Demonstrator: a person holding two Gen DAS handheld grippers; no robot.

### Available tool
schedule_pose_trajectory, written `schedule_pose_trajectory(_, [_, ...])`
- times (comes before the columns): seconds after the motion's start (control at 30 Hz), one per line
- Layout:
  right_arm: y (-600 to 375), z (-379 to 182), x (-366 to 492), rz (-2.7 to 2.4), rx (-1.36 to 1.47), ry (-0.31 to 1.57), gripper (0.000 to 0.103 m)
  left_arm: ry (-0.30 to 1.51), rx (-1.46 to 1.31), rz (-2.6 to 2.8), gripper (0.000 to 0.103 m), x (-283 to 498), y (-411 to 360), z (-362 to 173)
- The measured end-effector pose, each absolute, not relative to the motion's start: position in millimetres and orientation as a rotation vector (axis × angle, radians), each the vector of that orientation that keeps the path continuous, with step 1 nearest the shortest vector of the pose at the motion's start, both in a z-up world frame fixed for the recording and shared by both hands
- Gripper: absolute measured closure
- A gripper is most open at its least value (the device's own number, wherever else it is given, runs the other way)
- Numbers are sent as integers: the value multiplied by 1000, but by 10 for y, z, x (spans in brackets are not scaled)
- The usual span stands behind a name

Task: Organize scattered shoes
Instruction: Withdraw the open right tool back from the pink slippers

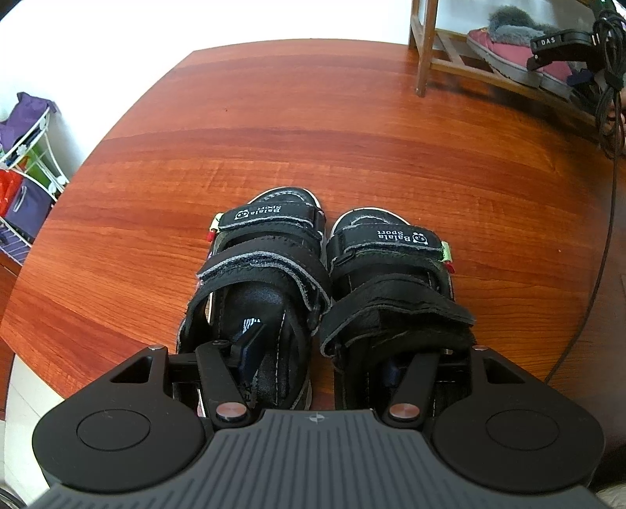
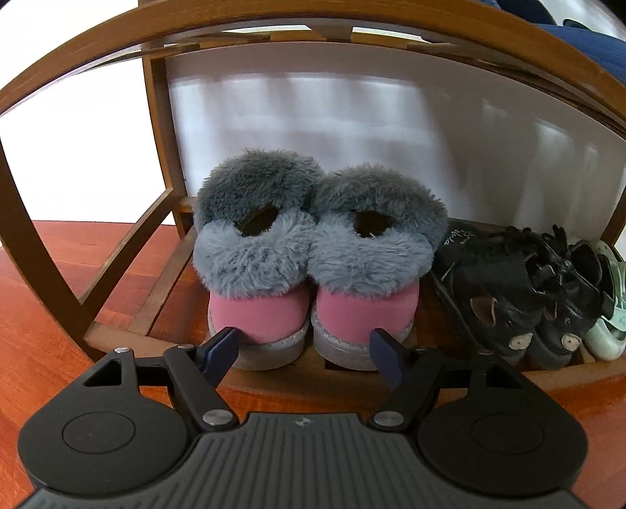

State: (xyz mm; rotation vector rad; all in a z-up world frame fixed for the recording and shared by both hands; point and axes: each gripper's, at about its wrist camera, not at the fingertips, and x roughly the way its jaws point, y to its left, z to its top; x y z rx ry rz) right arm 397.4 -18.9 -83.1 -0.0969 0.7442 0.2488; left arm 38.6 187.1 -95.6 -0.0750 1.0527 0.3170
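Right tool open, not gripping, jaws astride the heels of the pink fur boots parked on the shoe rack. Left tool, one finger in each black sandal, pair pinched together on floor. Next: carry sandals to rack at 1 o'clock.

The floor ahead of the sandals lies open up to the shoe rack. On its bottom shelf, furry slippers and black shoes crowd together under a low rail.
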Motion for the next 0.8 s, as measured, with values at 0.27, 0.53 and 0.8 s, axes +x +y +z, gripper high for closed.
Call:
schedule_pose_trajectory(0.27, [-348, -777, 3731, 332, -84, 791, 23, 1034, -26, 287, 41, 424, 1838, -962])
schedule_pose_trajectory(0.53, [-574, -644, 3282, 384, -78, 820, 20, 966, 39, 237, 40, 412, 1787, -976])
schedule_pose_trajectory(0.8, [-831, -523, 2899, 362, -83, 835, 19, 921, 45, 191, 41, 451, 1851, -999])
